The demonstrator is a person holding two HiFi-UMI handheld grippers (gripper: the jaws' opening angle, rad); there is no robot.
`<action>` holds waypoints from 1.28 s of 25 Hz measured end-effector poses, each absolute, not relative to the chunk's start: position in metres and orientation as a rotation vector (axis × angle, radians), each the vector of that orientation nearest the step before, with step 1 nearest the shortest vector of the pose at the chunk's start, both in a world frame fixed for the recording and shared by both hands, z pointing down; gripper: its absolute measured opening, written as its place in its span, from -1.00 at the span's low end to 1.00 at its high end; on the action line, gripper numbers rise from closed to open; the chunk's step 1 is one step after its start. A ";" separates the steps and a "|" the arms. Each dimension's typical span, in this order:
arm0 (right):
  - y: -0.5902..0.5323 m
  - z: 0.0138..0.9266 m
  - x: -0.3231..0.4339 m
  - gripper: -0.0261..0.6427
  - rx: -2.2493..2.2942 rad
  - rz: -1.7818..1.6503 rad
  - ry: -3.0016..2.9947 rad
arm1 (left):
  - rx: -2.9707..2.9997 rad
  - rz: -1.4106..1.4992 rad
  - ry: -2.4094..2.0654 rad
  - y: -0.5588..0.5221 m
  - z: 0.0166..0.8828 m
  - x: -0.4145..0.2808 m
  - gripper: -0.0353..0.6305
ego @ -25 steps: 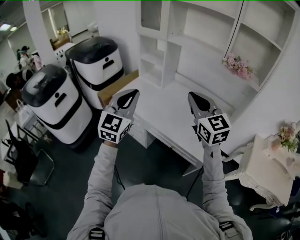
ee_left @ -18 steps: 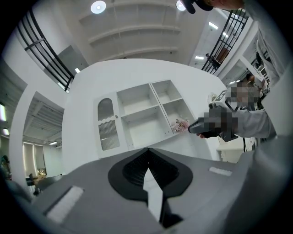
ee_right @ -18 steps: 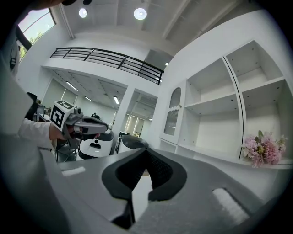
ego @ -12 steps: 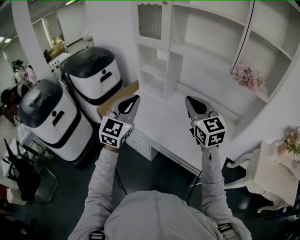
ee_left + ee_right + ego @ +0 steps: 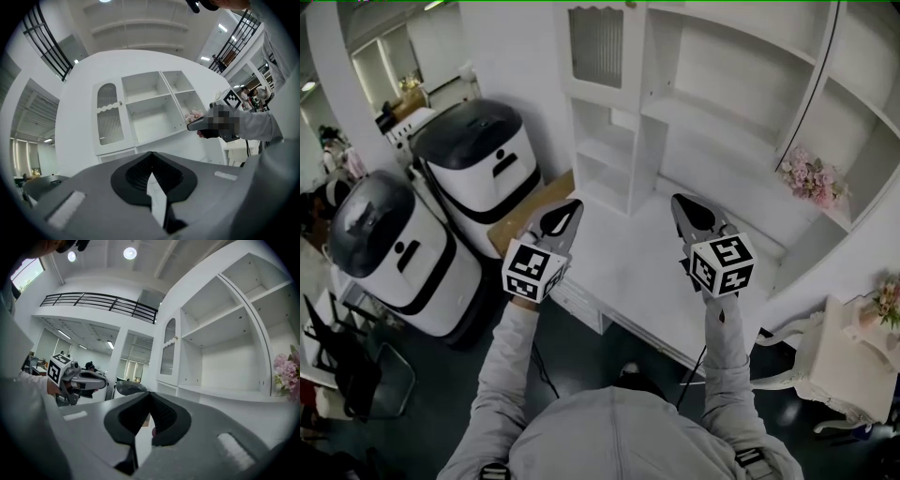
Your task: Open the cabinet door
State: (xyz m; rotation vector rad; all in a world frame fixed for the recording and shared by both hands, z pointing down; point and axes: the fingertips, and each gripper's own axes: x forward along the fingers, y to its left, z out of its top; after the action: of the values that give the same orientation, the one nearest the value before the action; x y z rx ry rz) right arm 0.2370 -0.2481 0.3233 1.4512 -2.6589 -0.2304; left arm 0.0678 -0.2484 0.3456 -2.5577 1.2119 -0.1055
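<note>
So I am only approaching: left gripper (image 5: 566,210) and right gripper (image 5: 681,203) are both closed, empty. The cabinet door (image 5: 595,47) stands shut, high ahead, well apart. Next I must reach it with opened jaws.

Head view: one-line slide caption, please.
Left gripper and right gripper, both shut and empty, at the white desk, facing the closed cabinet door.

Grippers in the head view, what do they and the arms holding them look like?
The left gripper and right gripper are both grey and taper to a point, with black textured pads inside. Each carries a white cube printed with black square markers. The person wears a light grey long-sleeved top, and its sleeves reach the wrists.
</note>
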 end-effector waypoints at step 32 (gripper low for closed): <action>-0.479 0.197 0.237 -0.91 1.649 -0.456 -2.599 | -2.480 0.232 0.915 -0.501 0.179 0.124 -0.84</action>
State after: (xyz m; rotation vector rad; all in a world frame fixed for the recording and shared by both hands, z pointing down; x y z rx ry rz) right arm 0.2368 -0.4792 0.1969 1.6488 -2.5987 -0.4556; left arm 0.1245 -0.5012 0.1787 -2.4796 0.9151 0.2321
